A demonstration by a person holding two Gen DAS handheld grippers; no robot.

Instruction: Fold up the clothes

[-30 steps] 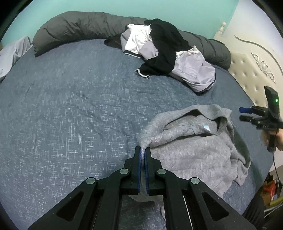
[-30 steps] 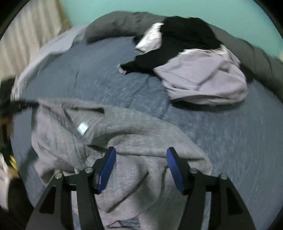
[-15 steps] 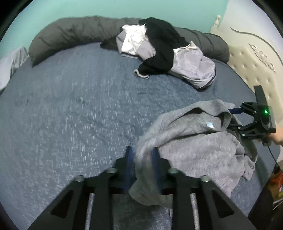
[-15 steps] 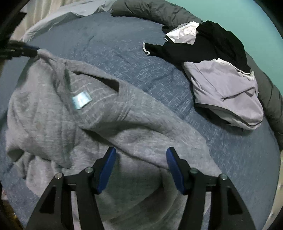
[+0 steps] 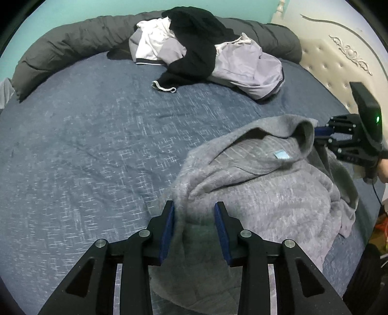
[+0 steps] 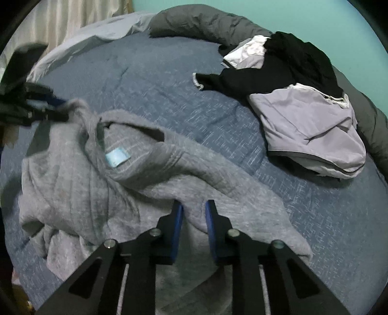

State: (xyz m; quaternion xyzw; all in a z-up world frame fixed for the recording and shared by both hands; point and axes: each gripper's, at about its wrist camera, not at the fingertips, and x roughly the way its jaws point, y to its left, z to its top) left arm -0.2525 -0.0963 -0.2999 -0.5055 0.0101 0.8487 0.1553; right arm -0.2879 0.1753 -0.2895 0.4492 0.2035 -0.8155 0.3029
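A crumpled grey sweater (image 5: 262,184) with a pale blue neck label lies on the blue bed; it also shows in the right wrist view (image 6: 135,184). My left gripper (image 5: 194,208) is open, its jaws either side of a ridge of the sweater's edge. My right gripper (image 6: 193,208) has its jaws narrowed around a fold of the sweater, with a gap still showing. In the left wrist view the right gripper (image 5: 322,135) sits at the sweater's collar. The left gripper appears blurred at the far left of the right wrist view.
A pile of black, white and lilac clothes (image 5: 208,55) lies at the far side of the bed (image 5: 84,150), against a rolled dark grey duvet (image 5: 72,48). A cream tufted headboard (image 5: 339,63) stands at the right. Curtains (image 6: 72,19) hang beyond the bed.
My left gripper has opened and let go of the sweater's edge. My right gripper has moved onto the sweater and its jaws have narrowed around a fold.
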